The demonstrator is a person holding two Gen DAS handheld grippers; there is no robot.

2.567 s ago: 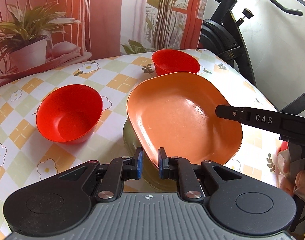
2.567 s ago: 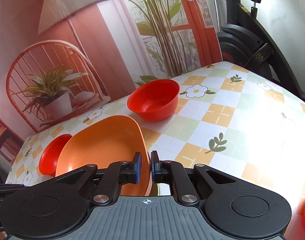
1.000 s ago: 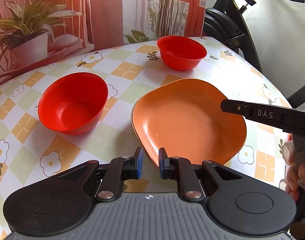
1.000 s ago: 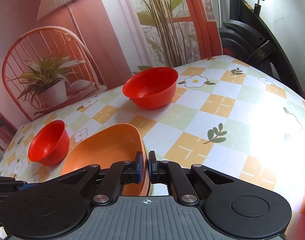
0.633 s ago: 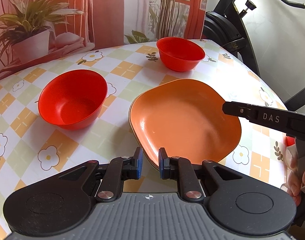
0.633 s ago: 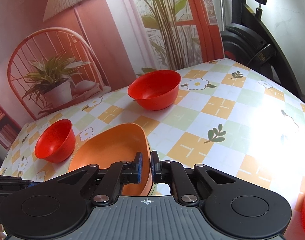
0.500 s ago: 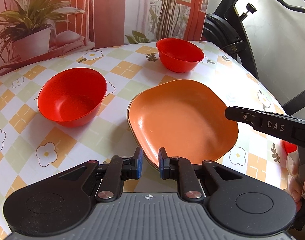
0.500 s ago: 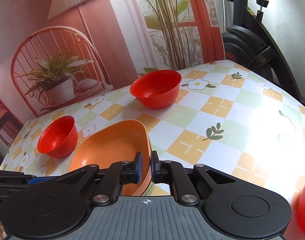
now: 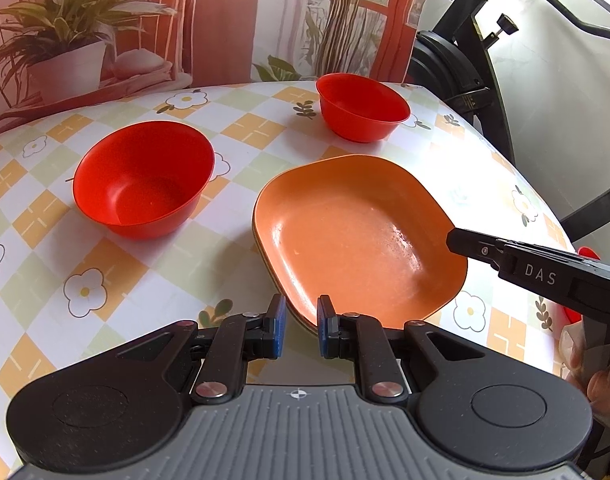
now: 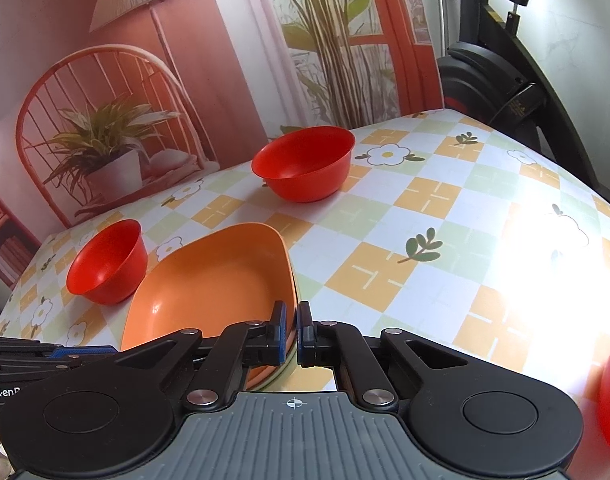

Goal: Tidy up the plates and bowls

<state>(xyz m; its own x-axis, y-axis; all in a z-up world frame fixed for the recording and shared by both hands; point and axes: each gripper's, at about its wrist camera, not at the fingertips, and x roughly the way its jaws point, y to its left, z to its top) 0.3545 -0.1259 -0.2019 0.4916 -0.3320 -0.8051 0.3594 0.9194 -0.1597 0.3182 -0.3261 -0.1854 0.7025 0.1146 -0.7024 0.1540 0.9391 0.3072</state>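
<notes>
on the flower-checked tablecloth (image 9: 117, 264), the right gripper (image 10: 291, 334) pinches the square orange plastic plate (image 9: 357, 236), the left gripper (image 9: 301, 326) gapes beside it; a jerky release may skew the stack.

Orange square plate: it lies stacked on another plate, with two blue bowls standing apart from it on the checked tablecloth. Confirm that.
Not quite: the two round plastic bowls, one nearer and one farther, are red, not blue, as the left wrist view shows. The rest holds: the orange square plate lies on another plate, whose rim shows beneath it, and both bowls stand apart on the checked tablecloth.
</notes>
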